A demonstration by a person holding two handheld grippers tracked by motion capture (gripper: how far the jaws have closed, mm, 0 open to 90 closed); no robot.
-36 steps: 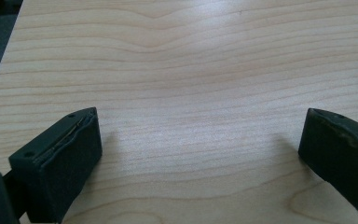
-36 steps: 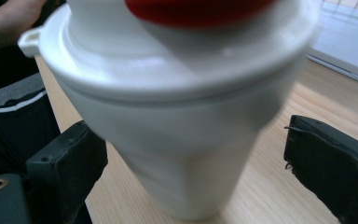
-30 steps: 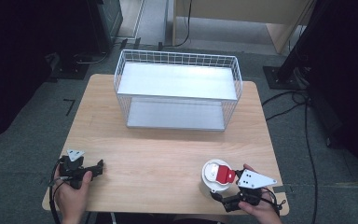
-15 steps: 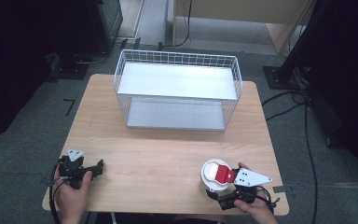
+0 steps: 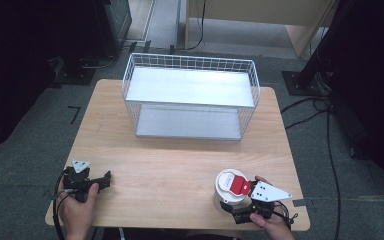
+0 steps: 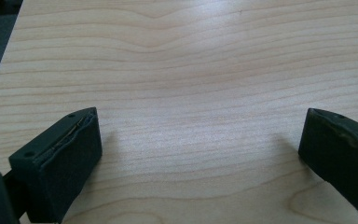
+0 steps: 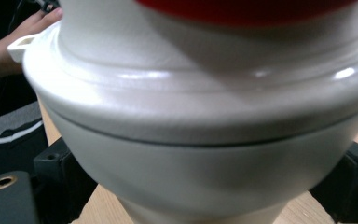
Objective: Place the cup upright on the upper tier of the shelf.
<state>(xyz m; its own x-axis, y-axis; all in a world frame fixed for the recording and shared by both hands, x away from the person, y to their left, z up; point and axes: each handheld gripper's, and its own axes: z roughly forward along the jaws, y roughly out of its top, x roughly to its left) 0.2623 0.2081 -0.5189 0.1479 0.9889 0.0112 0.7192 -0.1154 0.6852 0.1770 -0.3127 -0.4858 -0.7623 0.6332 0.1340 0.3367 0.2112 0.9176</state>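
A white jar [image 5: 228,192] with a red lid [image 5: 238,185] stands near the table's front right edge. My right gripper [image 5: 231,210] comes at it from the front, and its jaws press the jar's narrow lower body from both sides. In the right gripper view the jar [image 7: 200,116] looms very close between the two black fingers [image 7: 58,179], with the red lid [image 7: 242,8] at the top edge. My left gripper [image 5: 105,179] rests at the front left of the table. Its jaws stand wide apart over bare wood, and the left gripper [image 6: 200,154] holds nothing.
A white wire basket shelf [image 5: 190,95] with two levels stands at the back middle of the wooden table [image 5: 180,160]. Cables and dark stands lie on the floor around the table. The person's other hand [image 7: 9,42] shows far off in the right gripper view.
My right hand and gripper have edged slightly to the left at the jar. The jar has barely shifted. The left gripper has stayed in place.
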